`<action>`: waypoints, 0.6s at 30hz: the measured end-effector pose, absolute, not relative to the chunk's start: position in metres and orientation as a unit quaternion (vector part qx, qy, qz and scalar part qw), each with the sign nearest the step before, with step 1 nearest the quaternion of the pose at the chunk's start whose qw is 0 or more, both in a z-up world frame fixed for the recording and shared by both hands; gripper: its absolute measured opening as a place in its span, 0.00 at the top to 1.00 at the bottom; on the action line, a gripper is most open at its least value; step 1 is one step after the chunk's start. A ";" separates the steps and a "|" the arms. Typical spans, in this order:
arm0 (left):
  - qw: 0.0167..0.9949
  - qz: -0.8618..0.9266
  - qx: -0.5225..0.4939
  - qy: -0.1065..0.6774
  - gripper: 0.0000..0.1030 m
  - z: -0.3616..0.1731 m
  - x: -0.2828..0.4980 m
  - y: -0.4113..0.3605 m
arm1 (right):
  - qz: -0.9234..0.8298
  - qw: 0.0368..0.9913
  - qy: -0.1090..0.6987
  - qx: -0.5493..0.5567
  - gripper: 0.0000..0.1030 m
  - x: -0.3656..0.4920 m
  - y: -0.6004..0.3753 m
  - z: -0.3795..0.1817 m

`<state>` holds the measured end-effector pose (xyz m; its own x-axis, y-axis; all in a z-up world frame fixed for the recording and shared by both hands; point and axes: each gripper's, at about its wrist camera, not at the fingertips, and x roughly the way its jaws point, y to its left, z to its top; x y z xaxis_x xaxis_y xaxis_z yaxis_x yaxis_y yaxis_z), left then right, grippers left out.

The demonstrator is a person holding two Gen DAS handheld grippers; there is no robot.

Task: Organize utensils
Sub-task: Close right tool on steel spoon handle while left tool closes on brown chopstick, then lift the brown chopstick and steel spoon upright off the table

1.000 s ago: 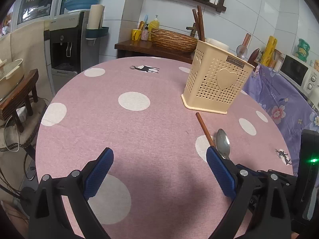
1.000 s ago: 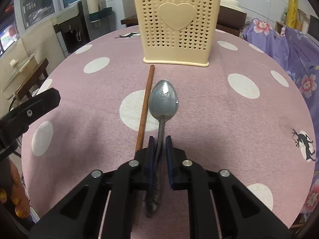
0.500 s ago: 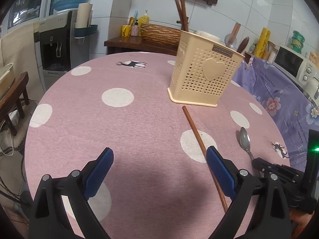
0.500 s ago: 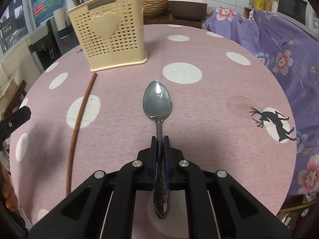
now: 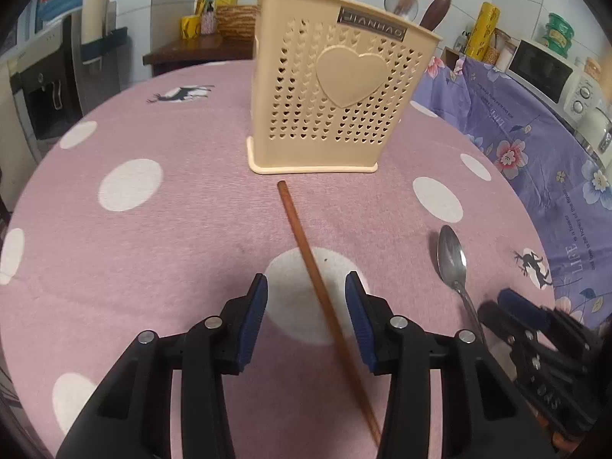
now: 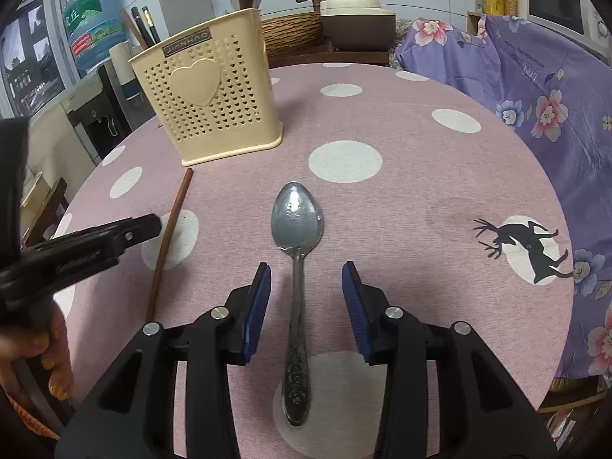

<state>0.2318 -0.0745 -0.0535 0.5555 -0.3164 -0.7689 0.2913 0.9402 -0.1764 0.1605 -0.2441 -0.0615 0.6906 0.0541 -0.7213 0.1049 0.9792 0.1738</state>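
The left gripper (image 5: 306,298) had its jaws spread wide, the wooden chopstick (image 5: 306,256) lying flat on the cloth between them, touched by neither pad. Over on the right, the right gripper (image 6: 306,290) was spread too, the metal spoon (image 6: 296,229) lying between its pads, bowl pointing away, handle running back under the tool. Beyond both sat the cream utensil holder (image 5: 336,91), upright on the pink polka-dot table (image 5: 172,210), near the chopstick's far tip.
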 end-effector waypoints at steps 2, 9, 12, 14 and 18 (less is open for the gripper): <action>0.879 -0.171 -0.017 0.444 0.62 -0.057 0.243 -0.081 | -0.014 0.913 0.393 0.105 0.61 0.160 -0.247 -0.062; 0.881 -0.133 -0.011 0.453 0.78 -0.062 0.277 -0.094 | -0.011 0.913 0.395 0.102 0.61 0.160 -0.244 -0.065; 0.883 -0.119 -0.005 0.454 0.83 -0.063 0.281 -0.098 | -0.007 0.914 0.394 0.097 0.61 0.162 -0.243 -0.063; 0.884 -0.116 -0.003 0.453 0.86 -0.063 0.281 -0.099 | -0.004 0.914 0.394 0.093 0.61 0.164 -0.245 -0.062; 0.886 -0.114 -0.007 0.449 0.91 -0.063 0.282 -0.096 | 0.013 0.912 0.400 0.089 0.52 0.173 -0.243 -0.061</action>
